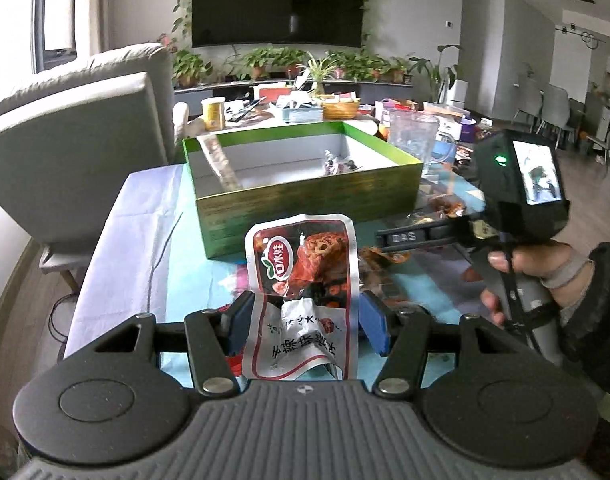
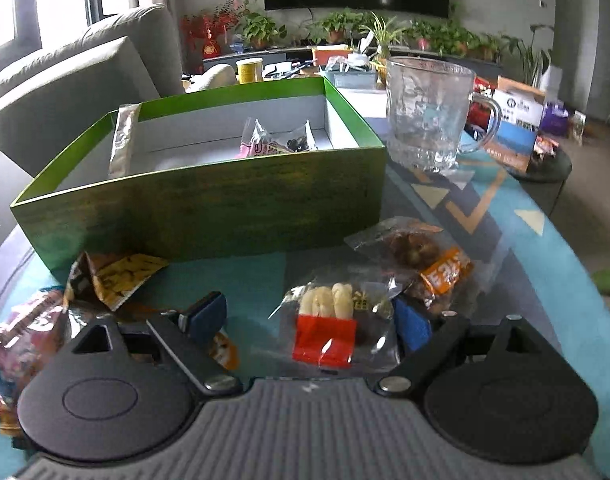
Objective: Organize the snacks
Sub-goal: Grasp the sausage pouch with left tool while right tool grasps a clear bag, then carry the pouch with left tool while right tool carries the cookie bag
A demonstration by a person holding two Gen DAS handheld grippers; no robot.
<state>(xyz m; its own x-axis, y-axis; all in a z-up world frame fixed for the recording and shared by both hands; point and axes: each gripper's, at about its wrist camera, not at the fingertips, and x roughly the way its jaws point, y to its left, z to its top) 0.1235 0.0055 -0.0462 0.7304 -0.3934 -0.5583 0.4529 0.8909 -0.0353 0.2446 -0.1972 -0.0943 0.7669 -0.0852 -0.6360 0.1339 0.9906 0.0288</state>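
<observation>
I start with the glass table (image 2: 505,248), which carries everything; its near edge runs under both of my tools. The green box (image 2: 209,200) stands toward the table's far side, open-topped, its long front wall facing me, with a silver packet (image 2: 123,140) leaning in its left end and a few small wrapped snacks (image 2: 277,142) lying near its far right corner. A glass mug (image 2: 429,116) stands just beside the box's right end. In front of the box, along the near edge, loose snacks lie scattered: an orange-labelled bag (image 2: 425,264), a yellow and black packet (image 2: 117,276), and a clear pack with a red band (image 2: 337,328). My left gripper (image 1: 303,316) shows the red meat pouch (image 1: 301,276) standing upright between its blue pads (image 1: 375,326), long axis pointing away from me toward the box; the pads look apart from the pouch's edges, so I judge the jaws spread, and I cannot tell what keeps the pouch up. The box lies straight ahead of this tool, so the left is the nearer one for a drop over the front wall. My right gripper (image 2: 311,320) is spread wide and low over the table, the red-banded pack lying flat between its fingers, nearer the right pad, not yet pinched. I would close there next.
</observation>
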